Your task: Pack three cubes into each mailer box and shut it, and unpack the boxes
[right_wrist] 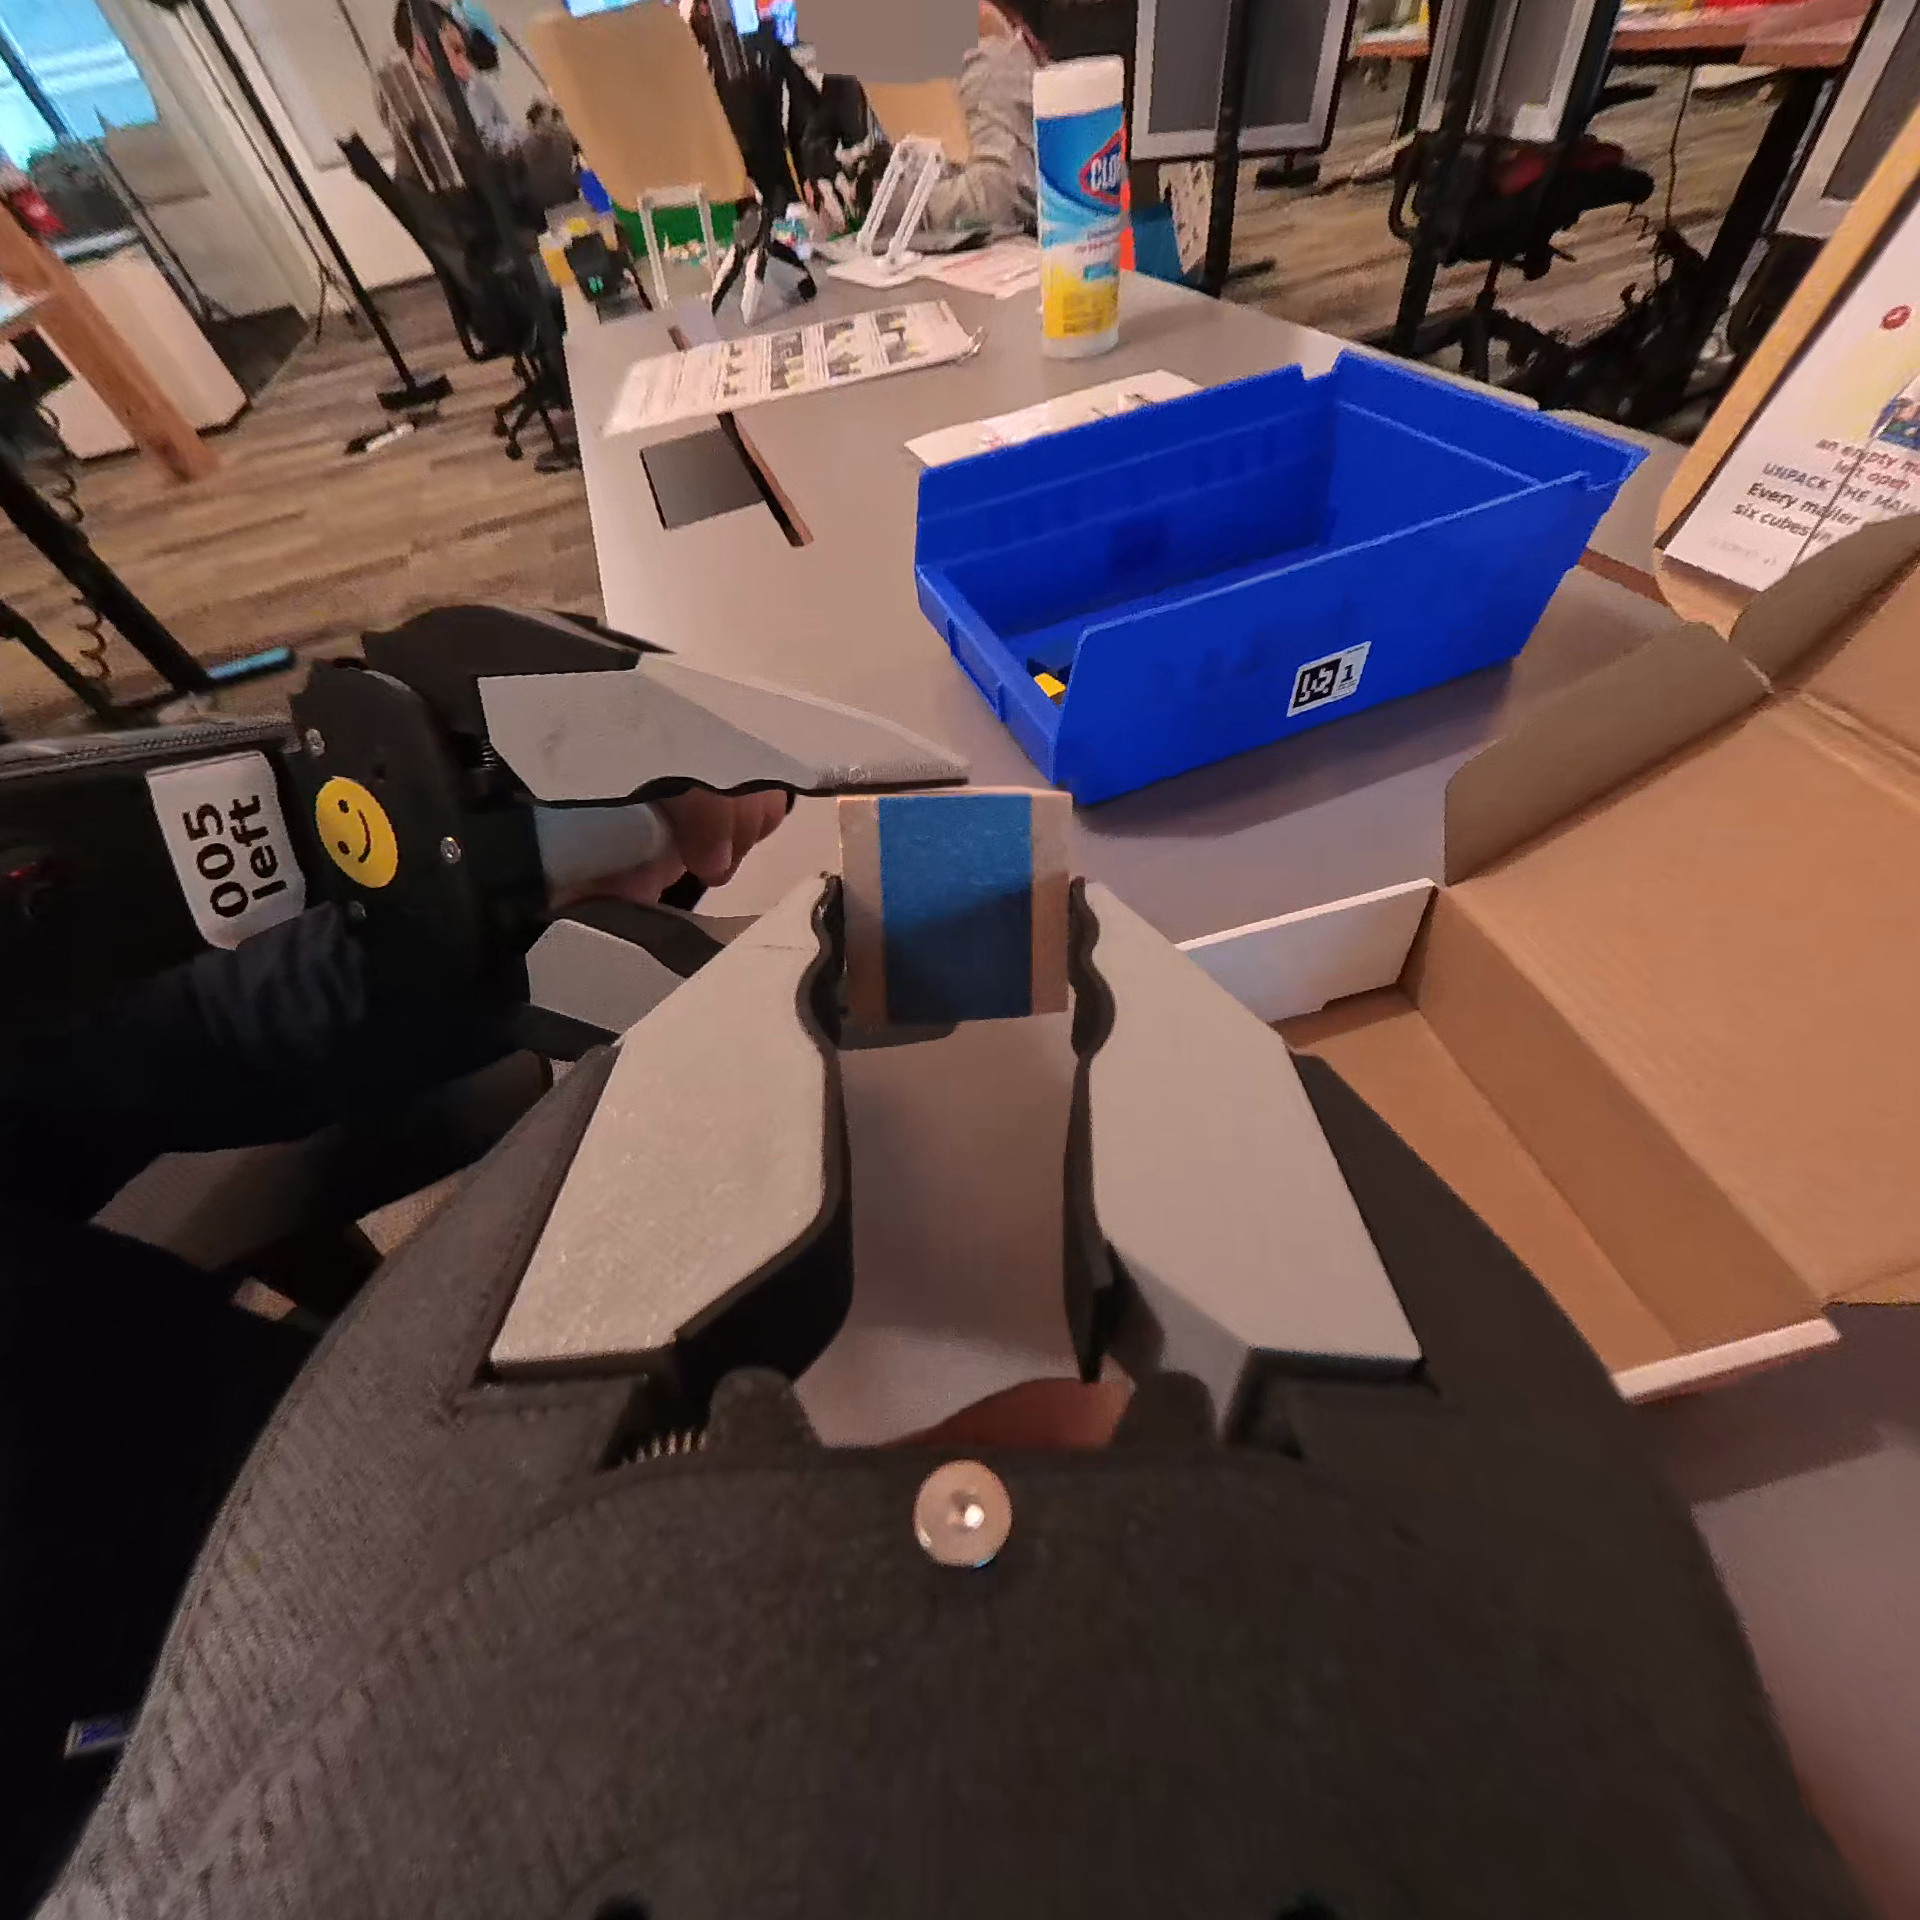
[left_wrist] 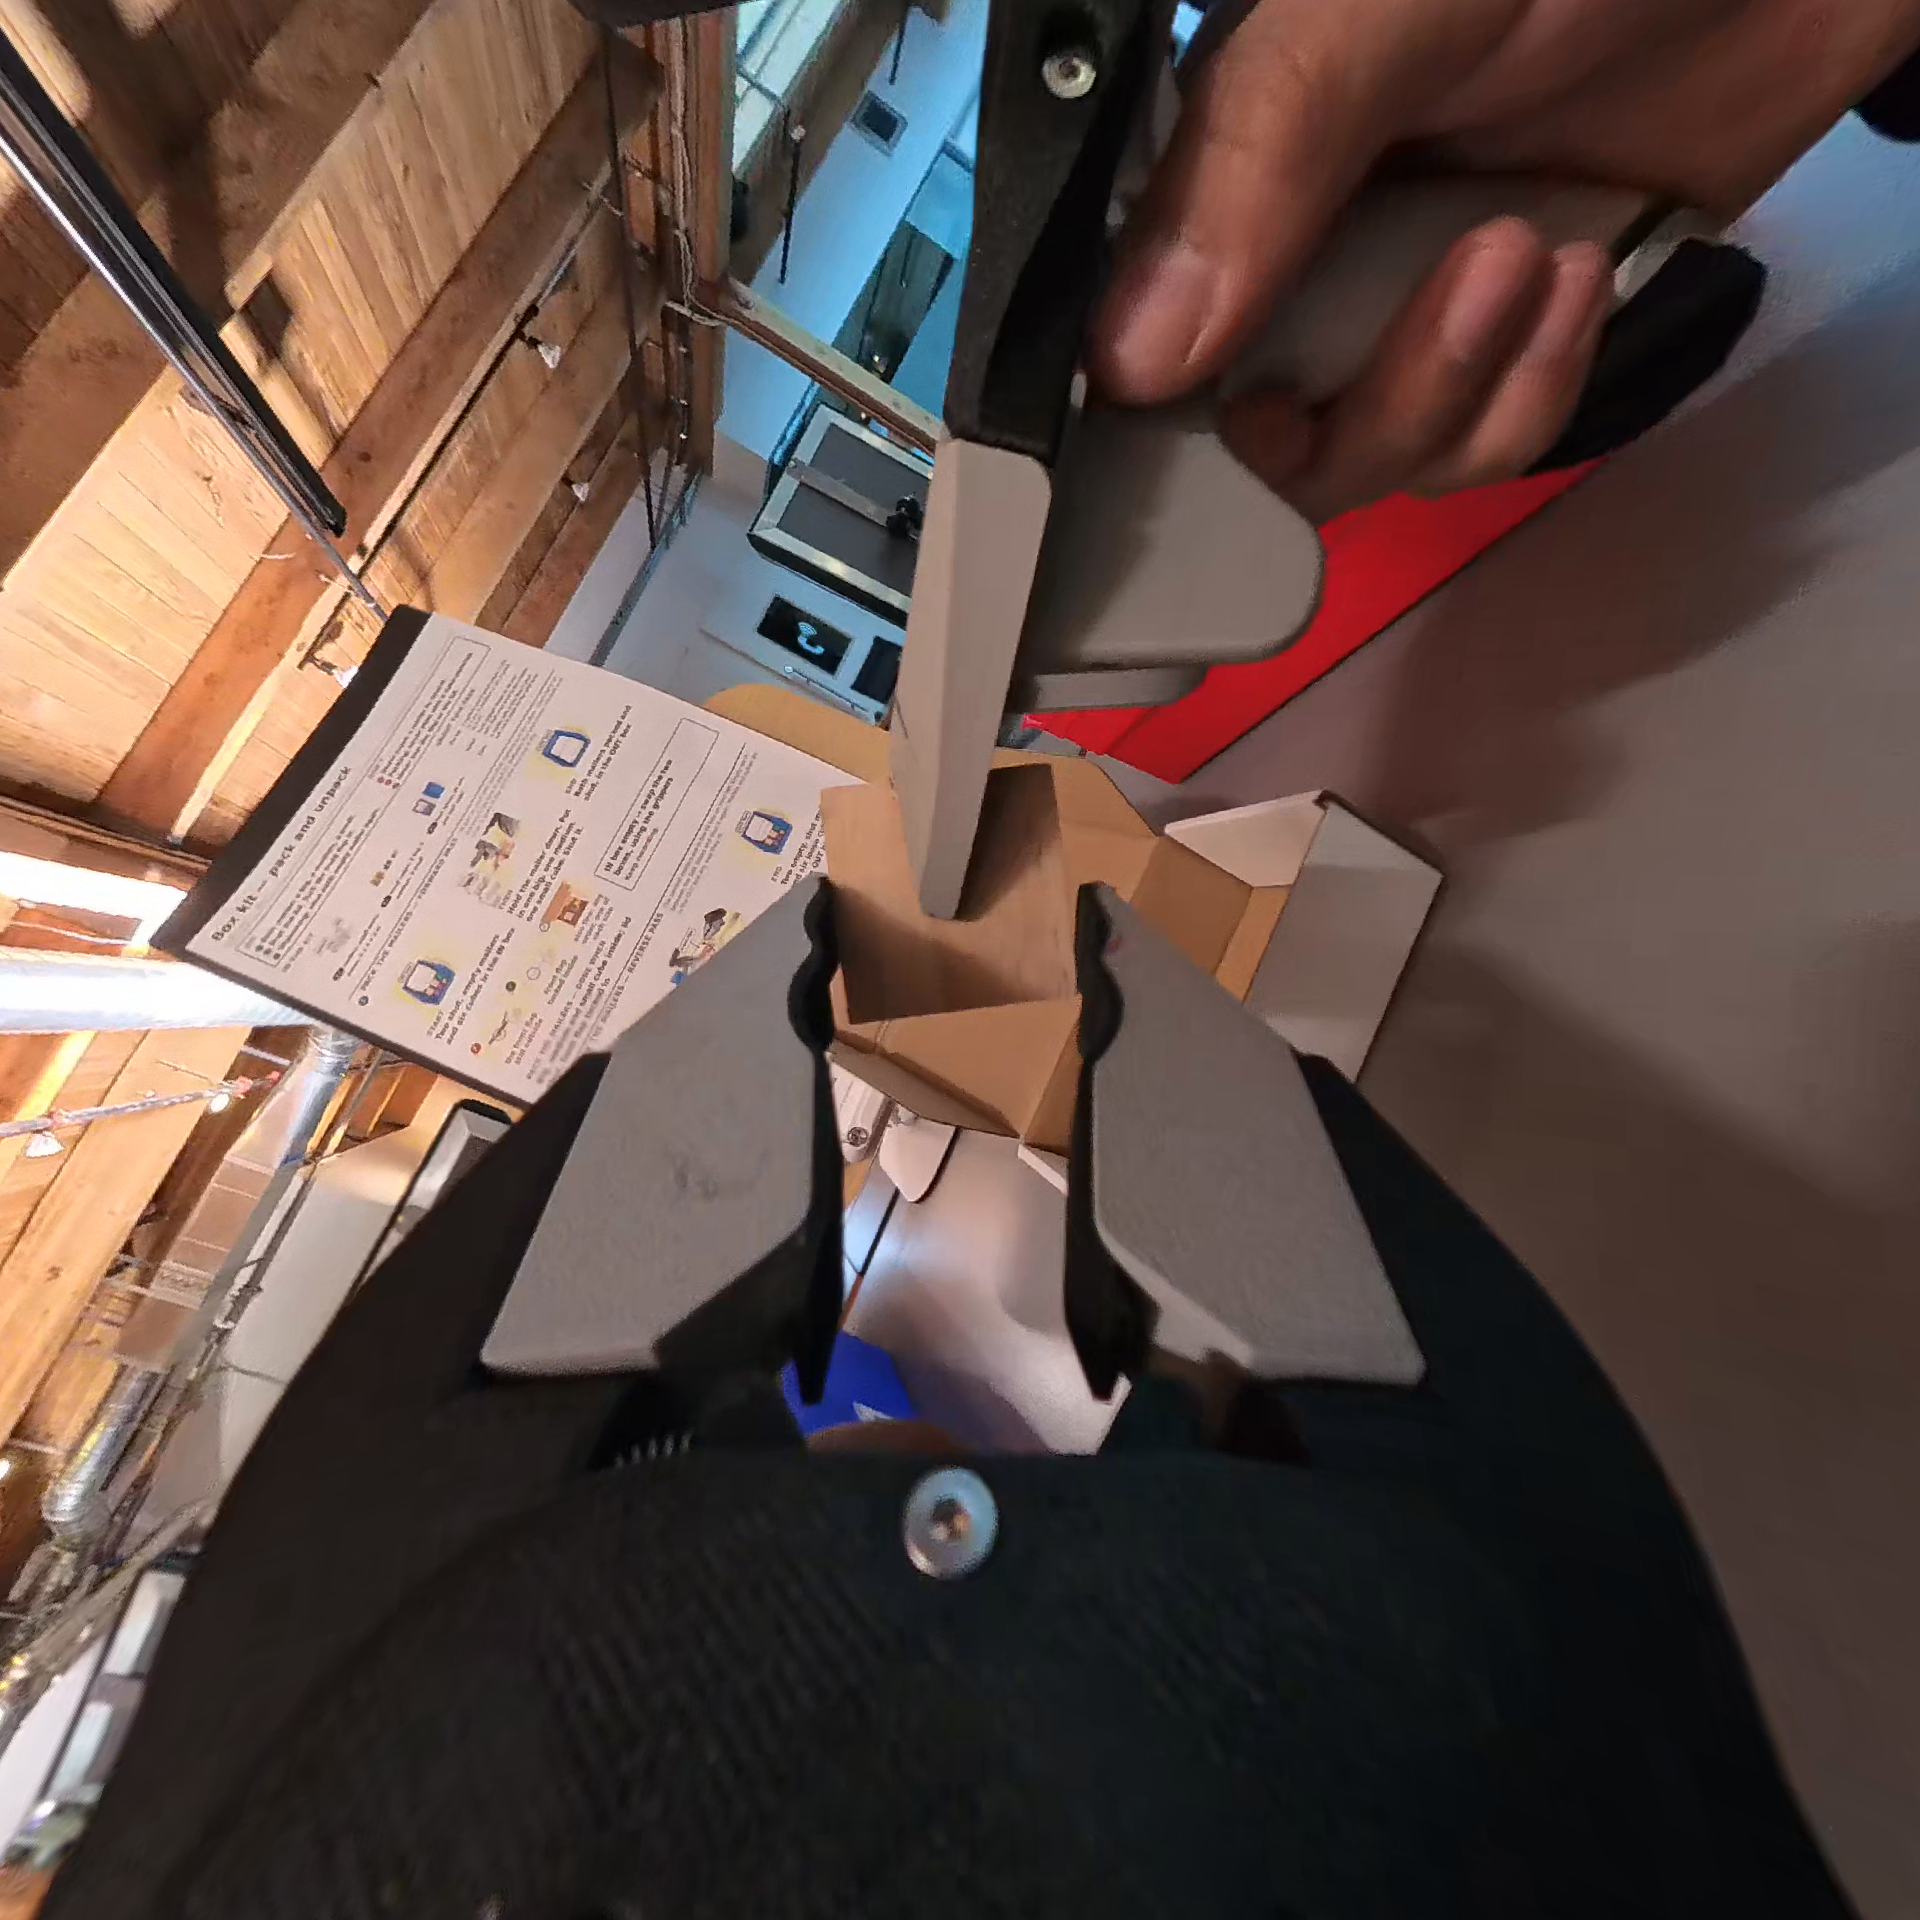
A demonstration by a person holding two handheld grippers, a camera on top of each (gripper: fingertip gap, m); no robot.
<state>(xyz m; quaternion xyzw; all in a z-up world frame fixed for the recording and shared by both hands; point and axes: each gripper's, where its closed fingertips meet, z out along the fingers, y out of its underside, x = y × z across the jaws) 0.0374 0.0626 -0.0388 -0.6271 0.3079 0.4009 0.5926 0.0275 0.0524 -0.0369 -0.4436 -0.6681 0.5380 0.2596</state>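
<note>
Pinching a stiff, light-looking wooden cube with a blue taped face (right_wrist: 954, 906) by its flat sides above the desk (right_wrist: 831, 561), the right hand-held gripper (right_wrist: 954, 940) grips it squarely, while the left hand-held gripper (left_wrist: 951, 961) stands open and empty.

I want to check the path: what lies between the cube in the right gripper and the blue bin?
In the right wrist view, only bare grey table lies between the cube and the blue bin.

Even indoor light, soft shadows; strong fisheye bending at edges; motion blur in left wrist view.
</note>
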